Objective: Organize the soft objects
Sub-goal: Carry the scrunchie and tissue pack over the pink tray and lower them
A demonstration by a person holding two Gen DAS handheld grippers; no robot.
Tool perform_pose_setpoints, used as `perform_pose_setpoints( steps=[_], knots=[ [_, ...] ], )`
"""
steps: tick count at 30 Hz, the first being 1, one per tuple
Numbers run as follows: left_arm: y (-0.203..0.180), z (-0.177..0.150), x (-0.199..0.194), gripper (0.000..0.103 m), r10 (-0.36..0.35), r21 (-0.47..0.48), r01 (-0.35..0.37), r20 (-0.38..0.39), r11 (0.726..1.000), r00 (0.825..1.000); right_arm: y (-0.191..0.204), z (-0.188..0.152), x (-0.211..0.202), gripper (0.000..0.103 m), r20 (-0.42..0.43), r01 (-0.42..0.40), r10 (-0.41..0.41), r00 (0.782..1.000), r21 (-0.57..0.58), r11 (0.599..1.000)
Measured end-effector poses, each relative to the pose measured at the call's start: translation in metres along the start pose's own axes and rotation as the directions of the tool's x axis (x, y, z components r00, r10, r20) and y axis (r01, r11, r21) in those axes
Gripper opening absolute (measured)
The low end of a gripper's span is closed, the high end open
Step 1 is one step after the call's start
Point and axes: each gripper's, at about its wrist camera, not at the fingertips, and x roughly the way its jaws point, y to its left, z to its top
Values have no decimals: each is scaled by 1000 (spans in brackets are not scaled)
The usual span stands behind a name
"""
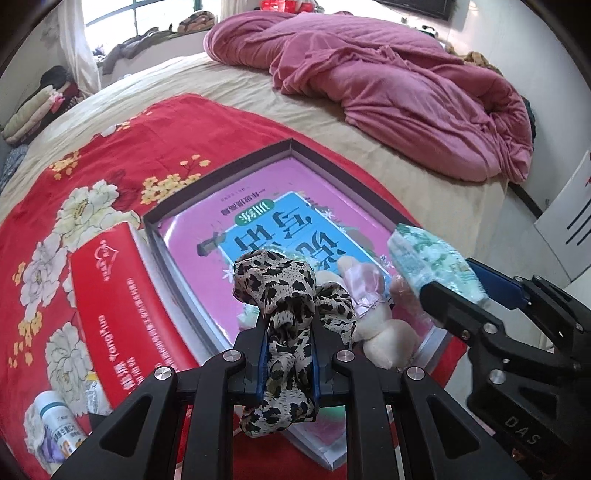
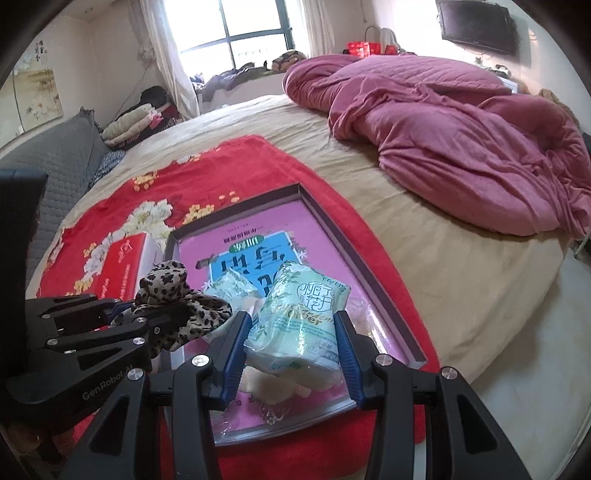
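Two grippers hang over a bed [image 2: 424, 258] in a bedroom with a window [image 2: 236, 26] and a wall television [image 2: 476, 26]. A rumpled pink quilt [image 2: 461, 129] fills the bed's far right part; a red flowered blanket [image 1: 110, 155] covers its near left side. On the blanket lies a shallow tray [image 2: 325, 218] lined with a pink book cover, a red box [image 1: 122, 302] beside its left edge. The left gripper [image 1: 288, 328], nearly closed, pinches a leopard-print scrunchie [image 1: 280, 288] above the tray's near end, by a small plush toy [image 1: 380, 332]. The right gripper [image 2: 291, 325], partly open, clamps a pale green tissue pack [image 2: 306, 314] over the tray.
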Motion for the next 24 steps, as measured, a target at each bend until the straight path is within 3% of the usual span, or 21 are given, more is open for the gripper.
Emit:
perform_pose_setpoints(
  steps=[9, 24],
  knots=[
    [-4, 1, 13, 18, 9, 16, -9, -7, 1000, 1000, -7, -1, 23, 46, -30, -20, 21, 999, 21, 1000],
    [4, 0, 22, 22, 30, 6, -29, -15, 1000, 999, 2, 3, 28, 47, -44, -23, 23, 999, -12, 1000]
  ],
)
